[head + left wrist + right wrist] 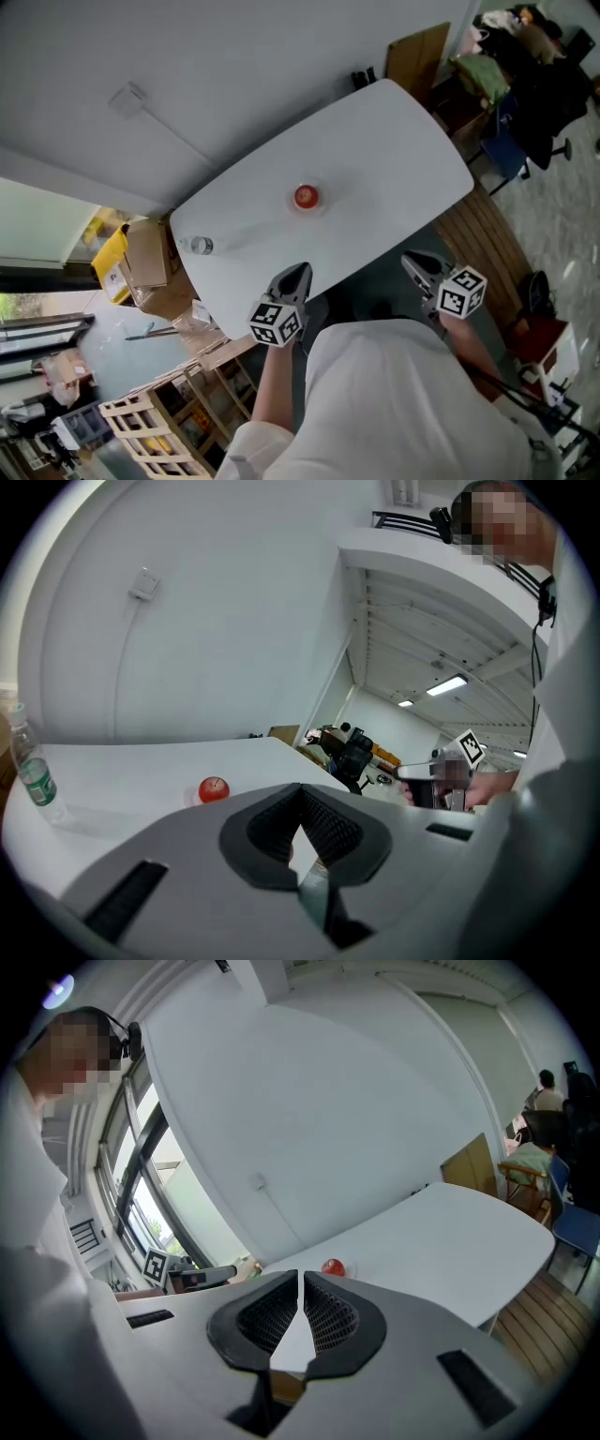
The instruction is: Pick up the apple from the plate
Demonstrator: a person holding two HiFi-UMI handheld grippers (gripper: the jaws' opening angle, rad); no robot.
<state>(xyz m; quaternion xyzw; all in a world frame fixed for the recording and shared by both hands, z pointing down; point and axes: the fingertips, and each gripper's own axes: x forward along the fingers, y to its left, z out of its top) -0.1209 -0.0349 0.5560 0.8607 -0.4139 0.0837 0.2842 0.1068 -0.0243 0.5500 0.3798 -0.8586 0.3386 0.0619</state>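
A red apple lies on a pale plate near the middle of the white table. Both grippers hover at the table's near edge, well short of the apple. My left gripper is shut and holds nothing; in the left gripper view the apple sits beyond and left of its closed jaws. My right gripper is shut and empty too, off the table's edge; in the right gripper view the apple lies just past its closed jaws.
A clear water bottle stands at the table's left end, also the bottle in the left gripper view. Cardboard boxes and a wooden crate crowd the floor at the left. Chairs and clutter stand beyond the right end.
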